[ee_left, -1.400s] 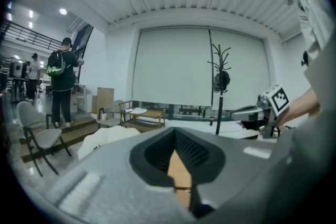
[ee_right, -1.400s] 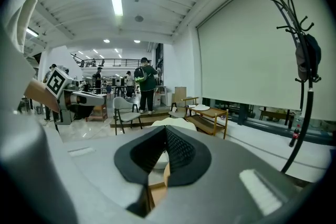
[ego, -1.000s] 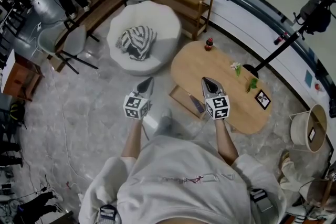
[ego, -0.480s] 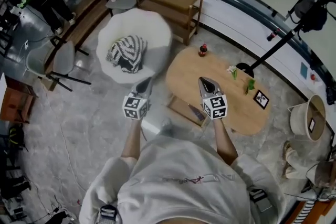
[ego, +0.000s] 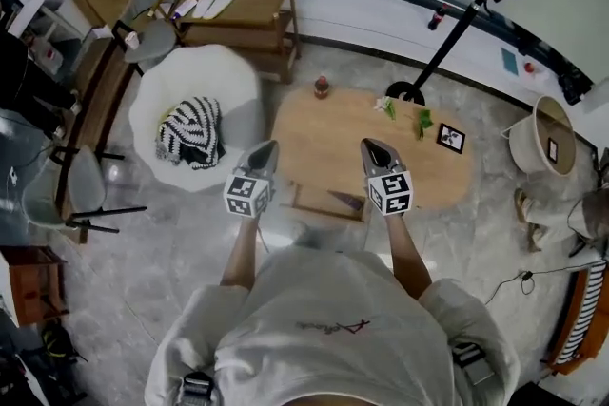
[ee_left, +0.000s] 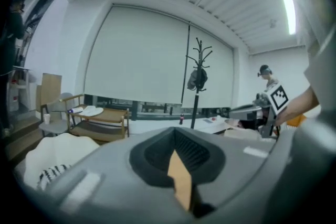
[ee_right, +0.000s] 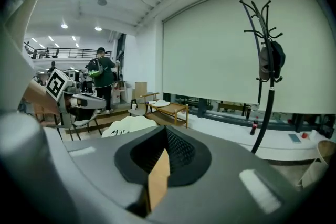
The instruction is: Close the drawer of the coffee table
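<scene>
At the far left of the head view I see a white armchair (ego: 157, 109) with a striped cushion (ego: 190, 130) lying in its seat; it stands on the floor off the table's left end. Just right of it is my left gripper (ego: 268, 147), held out in front of me by the table's left end. The left gripper view shows its jaws pressed fully together with nothing between them. Next comes the drawer (ego: 319, 202), which stands pulled out from under the table's near long edge, with something dark in it that I cannot make out. It lies between my two grippers, and neither one touches it. The table (ego: 324, 143) itself is an oval of light wood, and a dark bottle (ego: 322, 87) stands upright at its far edge toward the left end. My right gripper (ego: 371, 147) hangs over the near part of the table, just right of the drawer. The right gripper view shows its jaws closed tight as well, holding nothing. Further right on the table are two small green sprigs (ego: 422, 120) and, toward the right end, a small black picture frame (ego: 450, 138). The round base of a coat stand (ego: 404, 93) sits on the floor just beyond the table's far edge, its pole leaning up toward the top right of the head view. Past the table's right end, a round pale basket (ego: 529, 136) stands on the floor, well apart from the table.
</scene>
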`<state>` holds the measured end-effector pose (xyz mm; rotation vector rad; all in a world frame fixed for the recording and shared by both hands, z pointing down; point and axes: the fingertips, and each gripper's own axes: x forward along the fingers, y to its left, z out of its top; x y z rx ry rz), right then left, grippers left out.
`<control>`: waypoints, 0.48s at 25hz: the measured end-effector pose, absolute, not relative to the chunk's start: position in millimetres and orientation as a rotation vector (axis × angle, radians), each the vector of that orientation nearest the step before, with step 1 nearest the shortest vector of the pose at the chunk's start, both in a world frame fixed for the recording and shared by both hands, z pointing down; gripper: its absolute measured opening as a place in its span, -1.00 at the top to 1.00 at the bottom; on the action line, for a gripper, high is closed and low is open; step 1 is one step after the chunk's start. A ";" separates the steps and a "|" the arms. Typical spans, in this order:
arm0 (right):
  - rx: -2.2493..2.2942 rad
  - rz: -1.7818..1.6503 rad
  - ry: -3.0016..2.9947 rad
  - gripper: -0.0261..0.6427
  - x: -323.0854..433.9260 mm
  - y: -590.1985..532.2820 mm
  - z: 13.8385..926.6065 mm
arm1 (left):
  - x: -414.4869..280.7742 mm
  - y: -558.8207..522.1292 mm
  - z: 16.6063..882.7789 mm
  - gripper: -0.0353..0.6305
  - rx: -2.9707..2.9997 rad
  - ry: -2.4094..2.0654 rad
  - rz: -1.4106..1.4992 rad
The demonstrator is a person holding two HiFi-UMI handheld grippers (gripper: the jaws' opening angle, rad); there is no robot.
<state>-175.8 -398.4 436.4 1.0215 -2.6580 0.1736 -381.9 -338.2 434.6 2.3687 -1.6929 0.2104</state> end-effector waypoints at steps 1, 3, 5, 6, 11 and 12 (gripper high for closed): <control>1.052 0.182 -2.649 0.91 -171.7 -399.0 436.8 | -379.2 -344.1 436.0 0.90 2.386 -1.665 0.215; 1.103 0.198 -2.631 0.91 -164.5 -398.5 438.8 | -372.1 -354.5 438.6 0.90 2.414 -1.608 0.226; 1.152 0.211 -2.612 0.91 -155.1 -398.4 440.3 | -360.3 -364.2 438.2 0.90 2.448 -1.552 0.236; 1.176 0.218 -2.601 0.91 -149.1 -397.7 441.7 | -352.9 -367.4 438.0 0.90 2.467 -1.525 0.241; 1.281 0.247 -2.551 0.91 -126.1 -390.0 449.7 | -328.3 -373.7 446.8 0.90 2.535 -1.407 0.280; 1.297 0.249 -2.546 0.91 -122.8 -388.7 450.2 | -325.0 -375.2 448.8 0.90 2.543 -1.388 0.288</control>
